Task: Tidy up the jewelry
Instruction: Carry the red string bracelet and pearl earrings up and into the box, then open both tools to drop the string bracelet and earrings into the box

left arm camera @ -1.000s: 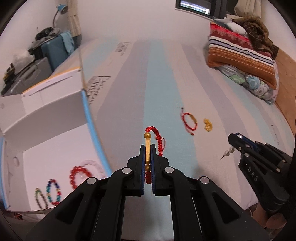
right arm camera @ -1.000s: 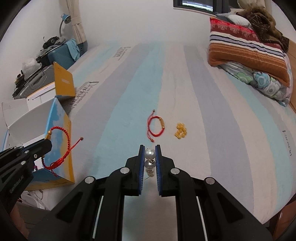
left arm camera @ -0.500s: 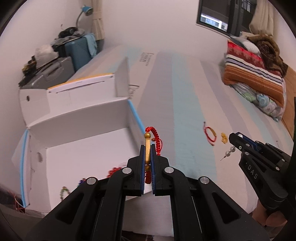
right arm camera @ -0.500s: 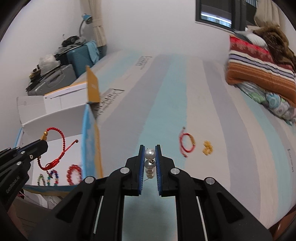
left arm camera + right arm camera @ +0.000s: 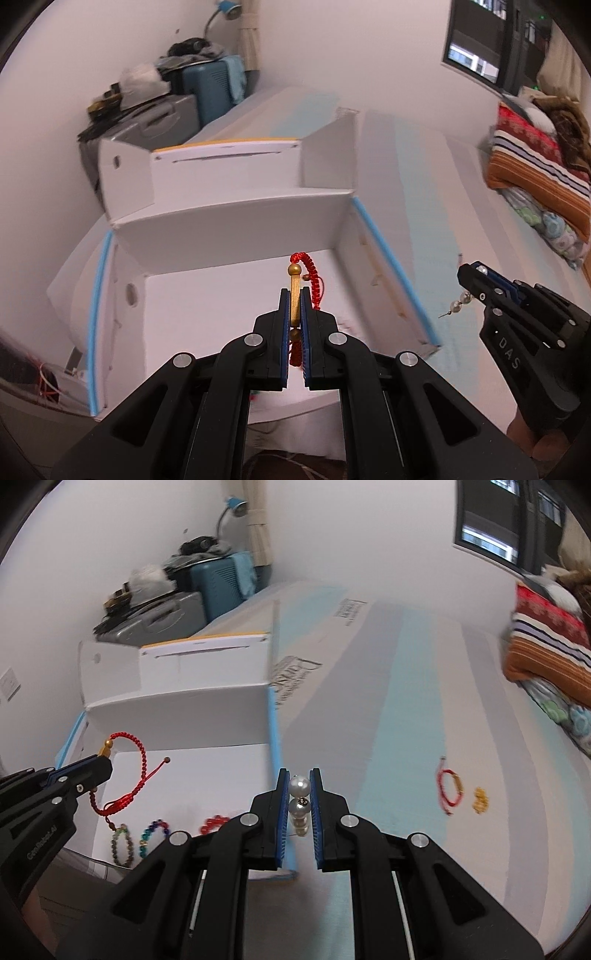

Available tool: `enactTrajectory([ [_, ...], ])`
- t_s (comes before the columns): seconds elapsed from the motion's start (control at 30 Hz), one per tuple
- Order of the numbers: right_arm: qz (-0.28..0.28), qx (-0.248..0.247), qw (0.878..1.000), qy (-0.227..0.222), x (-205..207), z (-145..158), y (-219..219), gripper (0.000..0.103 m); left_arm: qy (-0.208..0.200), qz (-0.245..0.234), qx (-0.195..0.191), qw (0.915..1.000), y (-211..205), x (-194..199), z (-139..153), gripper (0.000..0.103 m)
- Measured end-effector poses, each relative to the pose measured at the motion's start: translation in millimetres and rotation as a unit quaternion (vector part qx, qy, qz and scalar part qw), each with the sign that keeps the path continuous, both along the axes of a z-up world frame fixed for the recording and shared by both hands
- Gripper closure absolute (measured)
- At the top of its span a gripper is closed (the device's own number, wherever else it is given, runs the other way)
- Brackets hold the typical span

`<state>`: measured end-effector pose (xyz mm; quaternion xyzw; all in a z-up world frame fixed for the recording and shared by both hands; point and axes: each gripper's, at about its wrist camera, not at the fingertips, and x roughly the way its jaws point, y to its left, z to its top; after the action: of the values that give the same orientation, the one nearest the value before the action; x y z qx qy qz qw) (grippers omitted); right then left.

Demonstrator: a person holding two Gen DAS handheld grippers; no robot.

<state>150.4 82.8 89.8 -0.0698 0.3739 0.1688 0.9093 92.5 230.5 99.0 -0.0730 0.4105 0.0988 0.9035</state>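
The left gripper (image 5: pixel 294 295) is clamped on a red cord bracelet (image 5: pixel 312 273), its jaws pressed against the gold tube of the bracelet, with the braided red loop standing above the fingertips and a short red tail hanging below. It hangs over the open white box (image 5: pixel 229 295), above the bare white floor of the front compartment. From the right wrist view the same bracelet (image 5: pixel 125 775) dangles from the left gripper (image 5: pixel 99 766), its loop and loose cord end well above the box floor.

The right gripper (image 5: pixel 299 779) is closed on a pearl earring (image 5: pixel 300 801), a stack of pale beads pinched between the blue pads (image 5: pixel 282 812). It sits over the bed beside the box's blue-edged right wall. In the left wrist view, the right gripper (image 5: pixel 471 275) shows off to the right with the earring (image 5: pixel 460 301) and its thin pin poking out below.

Inside the box (image 5: pixel 184 764), near its front edge, lie a greenish bead bracelet (image 5: pixel 122 843), a multicoloured bead bracelet (image 5: pixel 153 832) and a red bead bracelet (image 5: pixel 214 821), side by side and partly hidden by the right gripper.

On the striped bed (image 5: pixel 406 720) lie a second red cord bracelet (image 5: pixel 450 790) and, just beside it, a small yellow bead cluster (image 5: pixel 480 799), both well apart from the box. Striped pillows (image 5: pixel 546 642) are piled at the far right.
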Motion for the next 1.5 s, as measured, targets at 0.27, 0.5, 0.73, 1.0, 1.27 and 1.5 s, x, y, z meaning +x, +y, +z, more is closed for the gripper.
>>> enactTrajectory([
  [0.27, 0.051, -0.012, 0.999, 0.007, -5.7, -22.6, 58.2, 0.093, 0.039, 0.046, -0.002, 0.9982, 53.0, -5.6, -35.7, 0.098],
  [0.5, 0.066, -0.031, 0.997, 0.038, 1.4, -49.2, 90.0, 0.093, 0.073, 0.065, -0.015, 0.9951, 80.5, -2.9, -65.2, 0.098],
  [0.73, 0.050, -0.059, 0.992, 0.100, 23.2, -77.3, 103.1, 0.093, 0.103, 0.068, -0.020, 0.9922, 90.2, 6.2, -87.0, 0.098],
  [1.0, 0.052, -0.070, 0.989, 0.119, 29.2, -93.6, 110.0, 0.093, 0.117, 0.059, -0.024, 0.9911, 93.0, 9.1, -99.9, 0.097],
  [1.27, 0.062, -0.076, 0.987, 0.127, 29.2, -101.3, 116.4, 0.078, 0.118, 0.067, -0.015, 0.9906, 95.1, 8.2, -100.6, 0.080],
  [1.5, 0.074, -0.062, 0.990, 0.101, 10.7, -83.6, 107.7, 0.045, 0.073, 0.089, -0.005, 0.9934, 96.7, -10.0, -72.0, 0.037],
])
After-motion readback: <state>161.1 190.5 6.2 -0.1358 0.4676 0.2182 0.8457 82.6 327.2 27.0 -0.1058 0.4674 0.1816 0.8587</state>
